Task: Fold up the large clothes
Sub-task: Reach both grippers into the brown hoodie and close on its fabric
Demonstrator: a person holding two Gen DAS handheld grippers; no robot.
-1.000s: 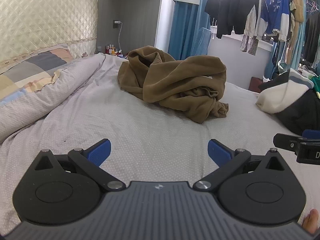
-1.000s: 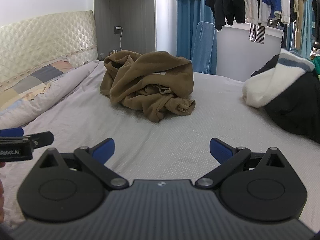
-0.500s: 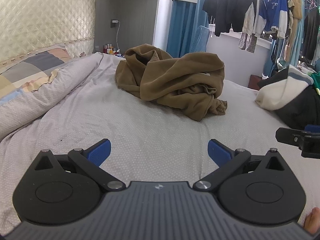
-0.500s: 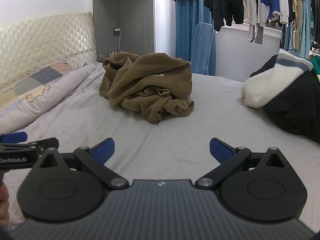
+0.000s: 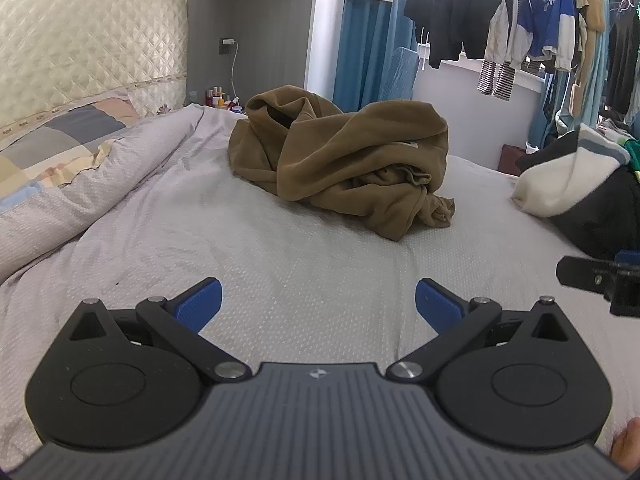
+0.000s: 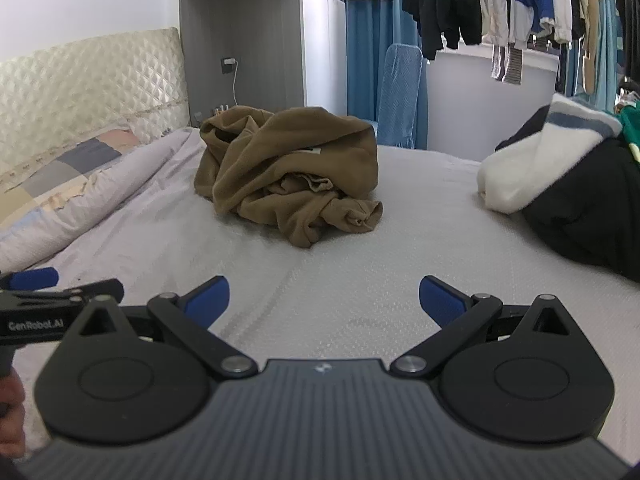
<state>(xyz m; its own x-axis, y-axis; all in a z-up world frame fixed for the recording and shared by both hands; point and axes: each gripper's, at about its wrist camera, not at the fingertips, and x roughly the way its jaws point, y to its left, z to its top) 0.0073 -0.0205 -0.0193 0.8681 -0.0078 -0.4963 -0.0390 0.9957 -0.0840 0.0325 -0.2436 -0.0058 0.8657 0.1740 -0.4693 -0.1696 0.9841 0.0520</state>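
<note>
Nearest, black two-finger left gripper with blue pads [image 5: 318, 304] and matching right gripper [image 6: 324, 300], side by side low over the bare front of the pale grey dotted bedsheet [image 5: 304, 264], both spread wide, nothing between the fingers. Farther on, mid-bed and well apart from both, crumpled brown fleece garment [image 5: 344, 160] [image 6: 292, 172] in an unfolded heap; rolled pale quilt with patchwork cover [image 5: 80, 184] along the left, pile of white and black clothes [image 6: 560, 184] on the right. Beyond, cream quilted headboard [image 5: 88, 44], blue curtain [image 6: 366, 56], hanging clothes on a rail [image 5: 520, 24]
</note>
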